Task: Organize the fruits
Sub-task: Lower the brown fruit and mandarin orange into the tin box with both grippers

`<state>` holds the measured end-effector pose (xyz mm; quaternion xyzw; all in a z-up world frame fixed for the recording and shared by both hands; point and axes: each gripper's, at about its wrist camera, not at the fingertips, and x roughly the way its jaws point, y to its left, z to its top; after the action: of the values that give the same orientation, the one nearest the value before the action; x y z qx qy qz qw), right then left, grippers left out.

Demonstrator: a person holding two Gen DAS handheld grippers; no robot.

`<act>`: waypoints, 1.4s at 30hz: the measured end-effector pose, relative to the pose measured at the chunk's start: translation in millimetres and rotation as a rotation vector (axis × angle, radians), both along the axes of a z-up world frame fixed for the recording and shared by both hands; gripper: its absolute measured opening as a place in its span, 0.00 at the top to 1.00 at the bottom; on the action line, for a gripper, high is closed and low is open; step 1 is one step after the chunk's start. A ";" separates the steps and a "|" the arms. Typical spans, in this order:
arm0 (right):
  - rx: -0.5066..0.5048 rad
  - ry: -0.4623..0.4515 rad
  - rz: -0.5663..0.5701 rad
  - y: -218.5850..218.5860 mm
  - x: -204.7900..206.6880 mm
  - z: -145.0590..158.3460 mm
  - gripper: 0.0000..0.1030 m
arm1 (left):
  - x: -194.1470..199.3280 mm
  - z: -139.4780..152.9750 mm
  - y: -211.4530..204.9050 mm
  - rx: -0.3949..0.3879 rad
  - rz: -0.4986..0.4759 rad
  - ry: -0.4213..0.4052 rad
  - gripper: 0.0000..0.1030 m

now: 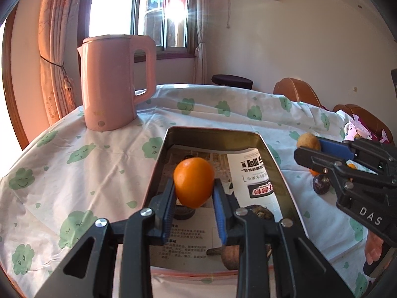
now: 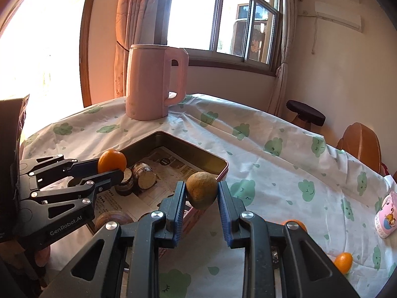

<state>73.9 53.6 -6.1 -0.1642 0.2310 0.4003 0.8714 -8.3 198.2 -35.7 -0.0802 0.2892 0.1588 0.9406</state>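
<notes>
An orange (image 1: 193,182) is clamped between the blue pads of the left gripper (image 1: 193,198), near the tips of its fingers (image 1: 169,204), above the paper-lined metal tray (image 1: 158,171). The gripper is tilted downward over the tray. A brown round fruit (image 2: 202,190) is pinched between the fingers (image 2: 179,207) of the right gripper (image 2: 202,206), held over the tray's near corner and likewise angled down toward the surface (image 2: 273,173).

Harsh sunlight flares through the window (image 1: 163,12) (blown-out left edges); fisheye corners dark, curved.
</notes>
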 end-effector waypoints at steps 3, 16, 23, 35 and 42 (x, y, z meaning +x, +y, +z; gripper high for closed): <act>-0.002 0.003 0.007 4.5 -0.9 -1.8 0.73 | -1.1 -0.7 1.1 -0.001 0.001 0.002 0.71; -0.028 0.010 0.033 25.8 -5.9 -11.4 0.73 | -4.2 -2.5 9.2 -0.011 0.007 0.009 0.71; -0.043 0.021 0.039 33.5 -5.1 -18.3 0.73 | -3.1 -4.4 11.4 -0.019 0.004 0.025 0.71; -0.062 0.036 0.039 40.3 -2.7 -27.5 0.73 | 1.2 -8.8 12.6 -0.030 0.000 0.061 0.71; -0.073 0.046 0.039 43.2 -1.2 -33.6 0.73 | 3.5 -11.0 13.8 -0.038 -0.005 0.078 0.71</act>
<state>72.7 96.9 -39.7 -0.1913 0.2620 0.4123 0.8513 -4.8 212.0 -46.7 -0.0913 0.3286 0.1536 0.9274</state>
